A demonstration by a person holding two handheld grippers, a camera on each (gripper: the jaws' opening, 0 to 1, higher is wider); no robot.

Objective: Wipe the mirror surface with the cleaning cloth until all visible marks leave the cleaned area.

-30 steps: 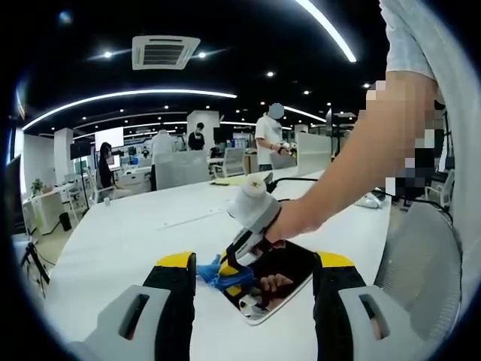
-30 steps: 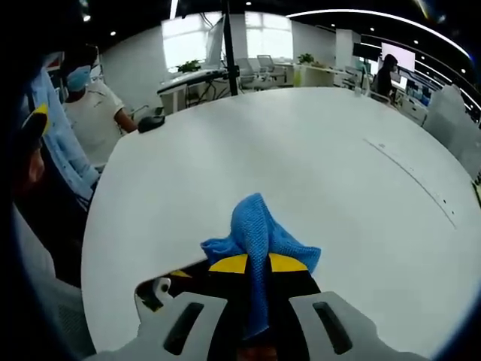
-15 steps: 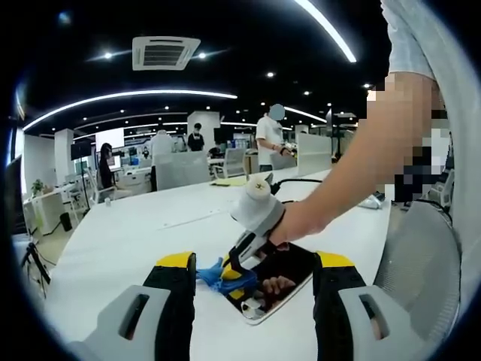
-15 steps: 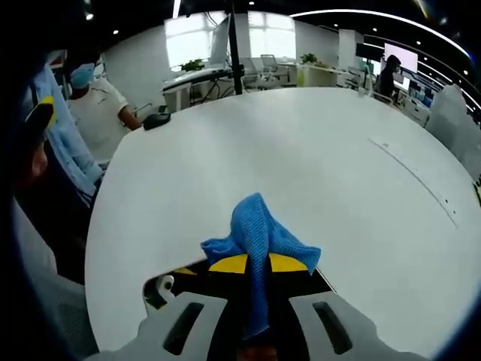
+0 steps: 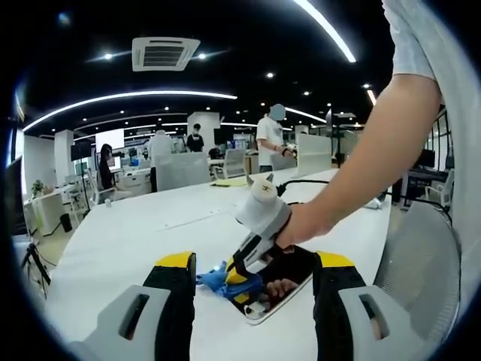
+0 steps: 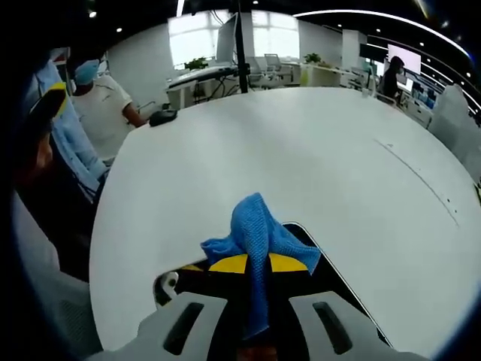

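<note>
The flat rectangular dark-glass mirror with rounded corners lies on the big white oval table, between the left gripper's spread jaws in the left gripper view. In the right gripper view the mirror sits right under the right gripper, its pale edge running off toward the lower right.

Crumpled blue microfibre cleaning cloth is pinched in the right gripper's closed jaws, bunched over the yellow tips. In the left gripper view the cloth sits at the mirror's near-left edge, right gripper angled down on it, a person's hand around the handle.

Change over the last second: more of the mirror shows ahead of the cloth in the right gripper view, and in the left gripper view the right gripper has slid further over the glass. Reads as a wipe stroke in progress, cloth travelling across the surface. Marks too small to judge, so can't call it clean.

Left gripper empty, jaws wide apart, hovering near the mirror.
</note>
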